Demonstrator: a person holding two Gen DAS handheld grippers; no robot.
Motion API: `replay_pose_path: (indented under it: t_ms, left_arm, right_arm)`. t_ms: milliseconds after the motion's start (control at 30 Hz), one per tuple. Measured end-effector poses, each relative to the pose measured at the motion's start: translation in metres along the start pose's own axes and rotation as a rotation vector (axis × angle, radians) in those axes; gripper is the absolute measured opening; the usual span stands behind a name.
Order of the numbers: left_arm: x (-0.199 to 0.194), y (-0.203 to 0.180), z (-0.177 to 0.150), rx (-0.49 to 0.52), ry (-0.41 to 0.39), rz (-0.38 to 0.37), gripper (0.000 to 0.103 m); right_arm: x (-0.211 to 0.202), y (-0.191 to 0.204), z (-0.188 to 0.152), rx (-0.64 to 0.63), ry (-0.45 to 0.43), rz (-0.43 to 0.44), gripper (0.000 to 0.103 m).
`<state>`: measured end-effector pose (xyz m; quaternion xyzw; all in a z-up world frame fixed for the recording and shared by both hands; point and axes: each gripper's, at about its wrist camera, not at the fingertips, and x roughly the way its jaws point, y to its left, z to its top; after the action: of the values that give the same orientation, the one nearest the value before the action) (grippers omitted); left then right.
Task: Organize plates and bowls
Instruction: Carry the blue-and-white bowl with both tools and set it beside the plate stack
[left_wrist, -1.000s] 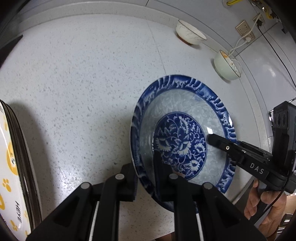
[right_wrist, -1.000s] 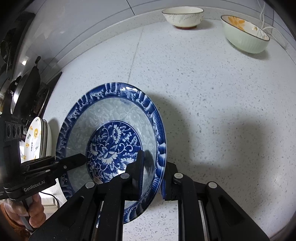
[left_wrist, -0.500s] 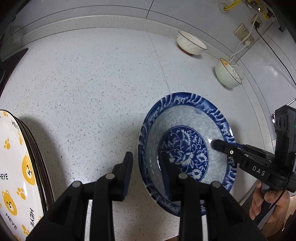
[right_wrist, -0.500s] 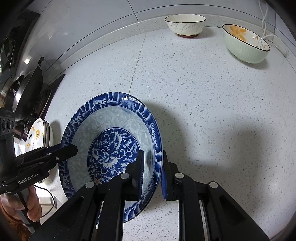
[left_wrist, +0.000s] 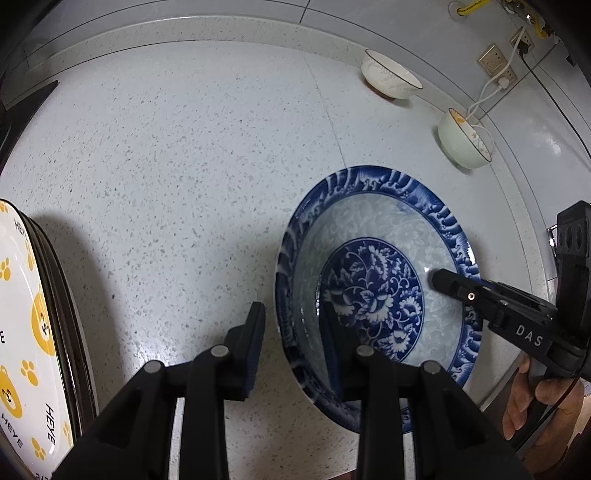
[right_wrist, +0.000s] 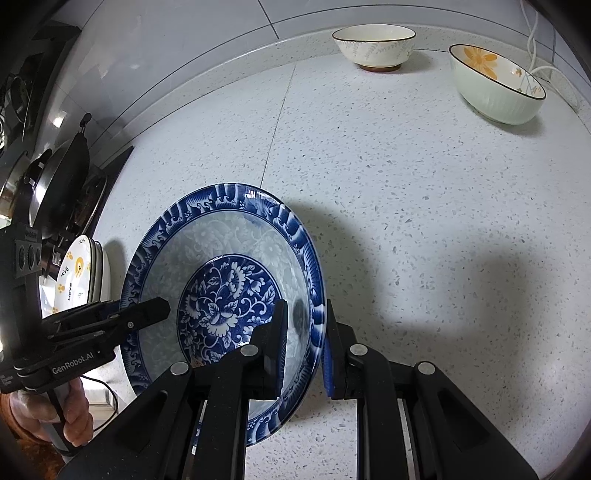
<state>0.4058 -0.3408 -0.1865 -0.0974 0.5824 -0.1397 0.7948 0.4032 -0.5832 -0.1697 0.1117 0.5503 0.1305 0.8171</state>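
Note:
A blue and white floral bowl (left_wrist: 373, 288) rests on the speckled counter, and it also shows in the right wrist view (right_wrist: 225, 291). My left gripper (left_wrist: 295, 314) is open; its jaws straddle the bowl's left rim without touching. My right gripper (right_wrist: 304, 314) has loosened; its jaws straddle the bowl's right rim with a small gap. A white bowl (right_wrist: 373, 44) and a pale green bowl with orange flowers (right_wrist: 498, 86) stand at the back of the counter.
Plates with yellow bear prints (left_wrist: 26, 332) stand upright at the left, also seen in the right wrist view (right_wrist: 79, 273). A pan and lid (right_wrist: 62, 177) sit beyond them. A wall socket with a white cable (left_wrist: 495, 70) is behind the green bowl.
The bowl has come down onto the counter. My left gripper opened off its rim, and my right gripper's jaws have parted slightly.

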Motion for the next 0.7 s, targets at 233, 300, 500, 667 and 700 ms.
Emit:
replay_pose_path:
  t_ms: [233, 300, 500, 667, 700]
  left_arm:
    - [0.005, -0.001, -0.003, -0.002, 0.003, 0.000, 0.023]
    - [0.004, -0.001, -0.004, 0.006, -0.002, 0.006, 0.021]
    - [0.004, -0.004, -0.003, 0.021, -0.011, 0.016, 0.017]
    - [0.003, -0.006, -0.003, 0.031, -0.018, 0.023, 0.015]
    - [0.003, -0.006, -0.003, 0.031, -0.017, 0.024, 0.015]
  right_arm:
    - [0.001, 0.003, 0.001, -0.023, 0.011, -0.012, 0.017]
    - [0.003, 0.005, 0.000, -0.025, 0.017, -0.011, 0.017]
    - [0.009, 0.011, -0.002, -0.046, 0.031, -0.024, 0.017]
    - [0.013, 0.014, -0.001, -0.051, 0.033, -0.025, 0.017]
    - [0.013, 0.015, -0.001, -0.050, 0.032, -0.024, 0.017]
